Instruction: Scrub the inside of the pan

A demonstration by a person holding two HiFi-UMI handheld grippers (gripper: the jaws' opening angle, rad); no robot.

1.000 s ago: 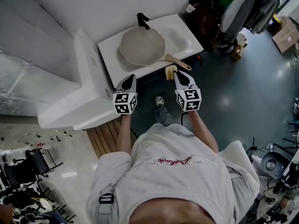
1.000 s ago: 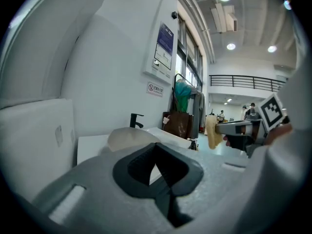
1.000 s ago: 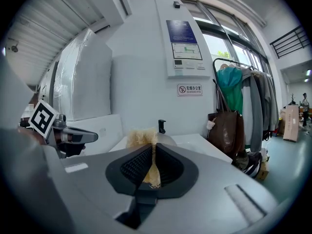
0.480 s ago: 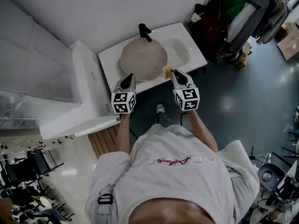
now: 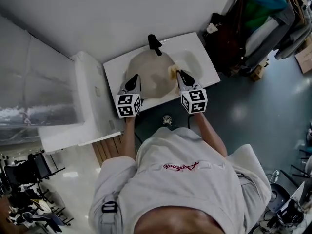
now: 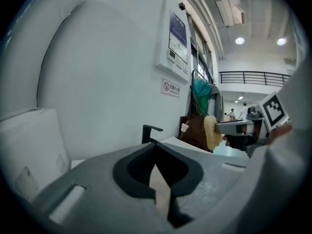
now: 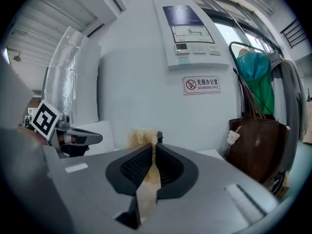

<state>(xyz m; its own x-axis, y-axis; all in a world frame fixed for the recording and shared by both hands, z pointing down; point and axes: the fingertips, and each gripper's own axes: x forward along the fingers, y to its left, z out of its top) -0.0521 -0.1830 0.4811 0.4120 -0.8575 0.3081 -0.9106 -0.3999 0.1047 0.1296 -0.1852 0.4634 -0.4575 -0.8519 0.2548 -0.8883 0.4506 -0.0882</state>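
Note:
A round grey pan point(image 5: 148, 74) lies in the white sink point(image 5: 113, 65), below the black faucet point(image 5: 154, 44). My left gripper point(image 5: 133, 78) hovers over the pan's left near edge, its jaws shut with nothing in them; the left gripper view shows the closed jaws point(image 6: 155, 146) and the faucet point(image 6: 148, 131) beyond. My right gripper point(image 5: 178, 73) is shut on a yellow sponge point(image 5: 172, 71) at the pan's right edge. In the right gripper view the sponge point(image 7: 143, 136) sticks out past the closed jaws. The pan's handle is hidden.
A white cabinet or appliance point(image 5: 85, 106) stands left of the sink, and a white wall rises behind it. A brown bag point(image 7: 256, 140) and hanging clothes point(image 5: 263, 13) are to the right. The person's foot point(image 5: 167, 119) rests on the dark floor below the sink.
Both grippers have moved forward from in front of the sink to over the pan. The sponge went with the right gripper, from near the pan's handle to the pan's right edge.

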